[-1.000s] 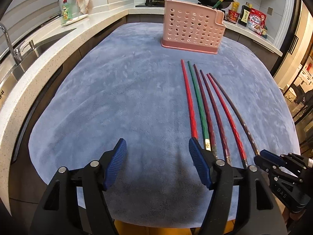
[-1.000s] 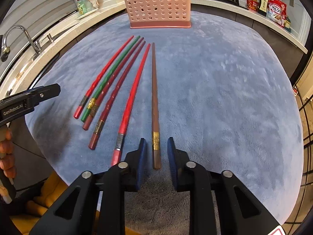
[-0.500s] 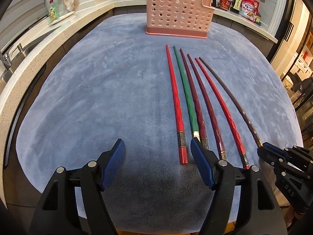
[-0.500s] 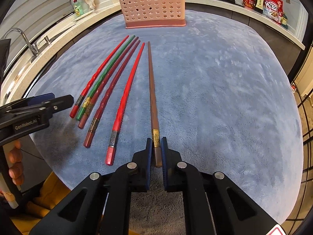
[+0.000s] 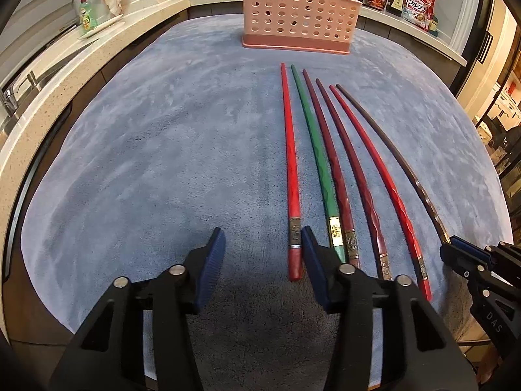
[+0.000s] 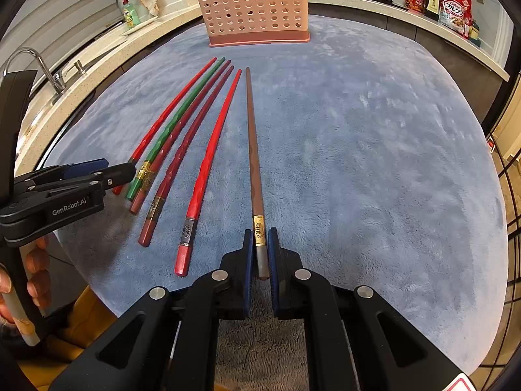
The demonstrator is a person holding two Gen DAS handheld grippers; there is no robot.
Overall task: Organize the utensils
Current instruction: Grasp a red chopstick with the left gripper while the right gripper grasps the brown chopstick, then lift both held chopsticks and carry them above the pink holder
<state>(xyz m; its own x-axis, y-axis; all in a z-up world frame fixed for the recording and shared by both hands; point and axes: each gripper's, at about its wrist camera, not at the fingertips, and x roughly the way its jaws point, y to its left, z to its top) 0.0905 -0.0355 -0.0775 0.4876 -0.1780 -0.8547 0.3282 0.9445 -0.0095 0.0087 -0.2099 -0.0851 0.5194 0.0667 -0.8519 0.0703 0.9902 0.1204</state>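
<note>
Several chopsticks lie side by side on a blue-grey mat (image 5: 156, 163), tips toward a pink perforated holder (image 5: 299, 9). My right gripper (image 6: 260, 255) is shut on the butt end of the brown chopstick (image 6: 252, 150), the rightmost one, which still rests on the mat. My left gripper (image 5: 262, 260) hangs low over the mat with its jaws closing. The butt of the leftmost red chopstick (image 5: 291, 163) lies between them, close to the right finger, and the left pad is well clear of it. Green, dark red and red chopsticks lie between those two.
A pale counter curves around the mat, with a sink tap (image 6: 35, 62) and a green soap bottle (image 5: 85, 13) at the left. Snack packets (image 5: 416, 6) and a pan stand at the back right. A person's hand (image 6: 35, 277) holds the left gripper's handle.
The left gripper sank toward the mat, came over the leftmost red chopstick's end, and its jaws narrowed. The right jaws closed onto the brown chopstick and have stayed there.
</note>
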